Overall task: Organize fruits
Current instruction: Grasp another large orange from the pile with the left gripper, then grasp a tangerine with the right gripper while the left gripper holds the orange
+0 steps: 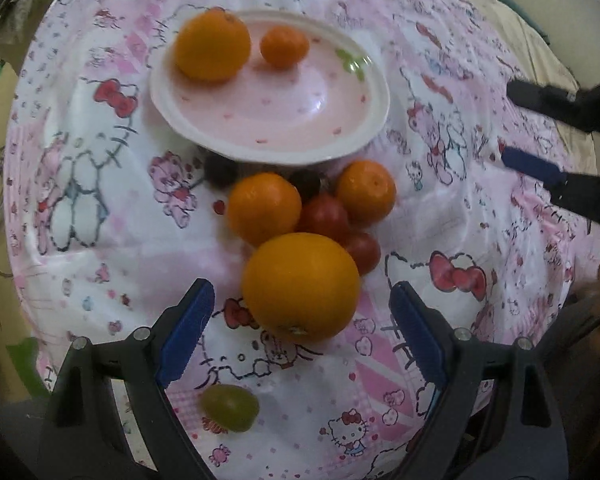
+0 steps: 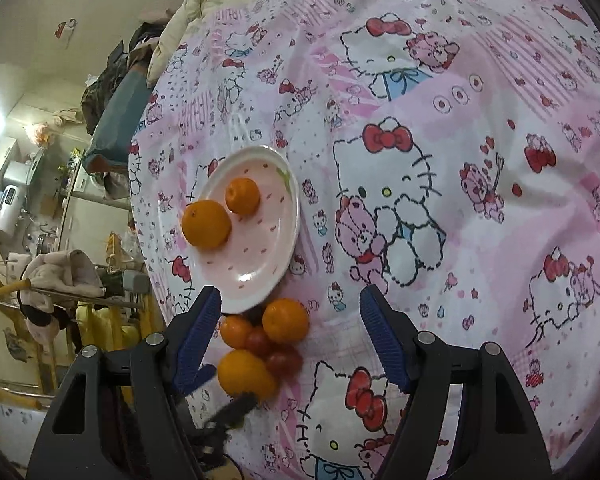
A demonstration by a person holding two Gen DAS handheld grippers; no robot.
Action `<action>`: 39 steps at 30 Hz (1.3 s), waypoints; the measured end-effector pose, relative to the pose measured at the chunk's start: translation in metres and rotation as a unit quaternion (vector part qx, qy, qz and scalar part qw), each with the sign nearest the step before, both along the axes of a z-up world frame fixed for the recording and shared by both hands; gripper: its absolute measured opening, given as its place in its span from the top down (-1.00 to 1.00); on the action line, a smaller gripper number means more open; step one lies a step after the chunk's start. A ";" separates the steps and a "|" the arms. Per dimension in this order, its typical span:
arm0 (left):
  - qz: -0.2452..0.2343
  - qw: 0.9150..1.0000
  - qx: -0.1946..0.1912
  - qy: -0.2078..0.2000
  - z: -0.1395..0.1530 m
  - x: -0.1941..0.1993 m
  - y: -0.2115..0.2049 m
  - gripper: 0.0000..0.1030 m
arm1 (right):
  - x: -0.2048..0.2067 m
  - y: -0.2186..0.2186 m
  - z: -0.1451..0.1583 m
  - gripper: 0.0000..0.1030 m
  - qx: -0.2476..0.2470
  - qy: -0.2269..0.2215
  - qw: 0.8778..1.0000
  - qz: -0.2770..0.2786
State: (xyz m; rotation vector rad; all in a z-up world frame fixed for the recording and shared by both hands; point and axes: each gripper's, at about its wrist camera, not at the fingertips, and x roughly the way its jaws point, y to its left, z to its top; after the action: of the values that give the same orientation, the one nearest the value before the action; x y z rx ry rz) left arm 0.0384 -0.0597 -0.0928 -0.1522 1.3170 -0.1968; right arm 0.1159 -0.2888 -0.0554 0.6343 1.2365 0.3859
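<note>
Hovering wide open, left tongs (image 1: 302,312) straddle the big orange (image 1: 300,286); right tongs (image 2: 290,328) gape empty.

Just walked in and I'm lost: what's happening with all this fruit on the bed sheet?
A person holding two grippers is sorting fruit onto a pink plate. Two oranges already sit on it: a large one and a small one. The left gripper is open around a big orange on the sheet, not gripping it. The right gripper hangs open and empty. More oranges, red fruits and a green grape wait off the plate.
</note>
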 end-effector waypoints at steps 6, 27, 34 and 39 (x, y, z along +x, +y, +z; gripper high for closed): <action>-0.014 1.000 0.006 0.019 -0.010 0.003 -0.007 -0.69 | 0.001 -0.005 -0.003 -0.45 0.009 0.010 1.000 -0.007; 0.022 1.000 0.015 0.010 0.016 -0.010 0.024 -0.04 | 0.000 0.010 -0.014 -0.45 -0.019 0.019 0.999 0.019; 0.092 0.996 -0.008 0.003 0.032 -0.003 0.055 -0.04 | 0.004 0.038 -0.034 -0.31 -0.025 0.034 0.997 0.065; 0.114 0.993 -0.022 0.015 0.025 0.001 0.064 -0.04 | 0.011 0.065 -0.056 -0.11 -0.023 0.053 0.993 0.101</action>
State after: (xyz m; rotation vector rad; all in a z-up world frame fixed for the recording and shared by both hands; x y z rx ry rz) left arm 0.0398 0.0048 -0.0677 -0.3425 1.3152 -0.0292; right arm 0.1268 -0.2238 -0.1111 0.4969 1.4120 0.4967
